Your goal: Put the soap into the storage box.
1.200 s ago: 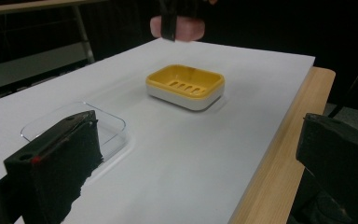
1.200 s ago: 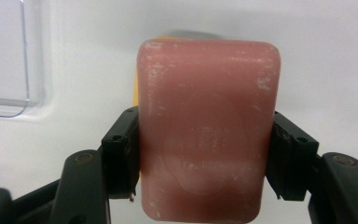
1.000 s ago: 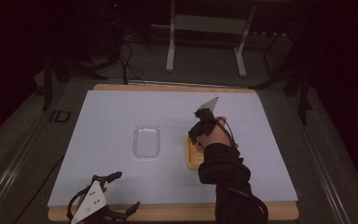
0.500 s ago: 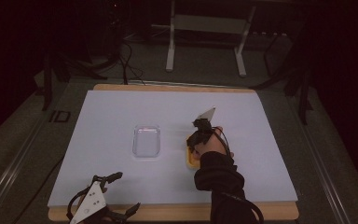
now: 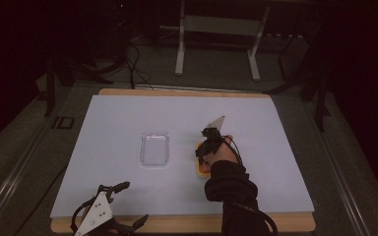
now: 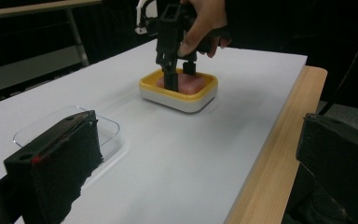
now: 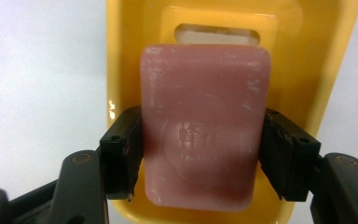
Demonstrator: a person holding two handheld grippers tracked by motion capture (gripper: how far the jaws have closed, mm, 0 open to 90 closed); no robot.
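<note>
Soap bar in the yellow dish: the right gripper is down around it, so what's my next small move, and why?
Probably squeeze shut, then lift straight up. The right gripper has a jaw at each long side of the pink soap bar, which lies in the yellow dish.

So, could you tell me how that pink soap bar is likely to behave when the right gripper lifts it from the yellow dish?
The soap bar looks solid, so probably stiff. Its smooth, glossy face suggests it could slip between the right gripper pads.
</note>
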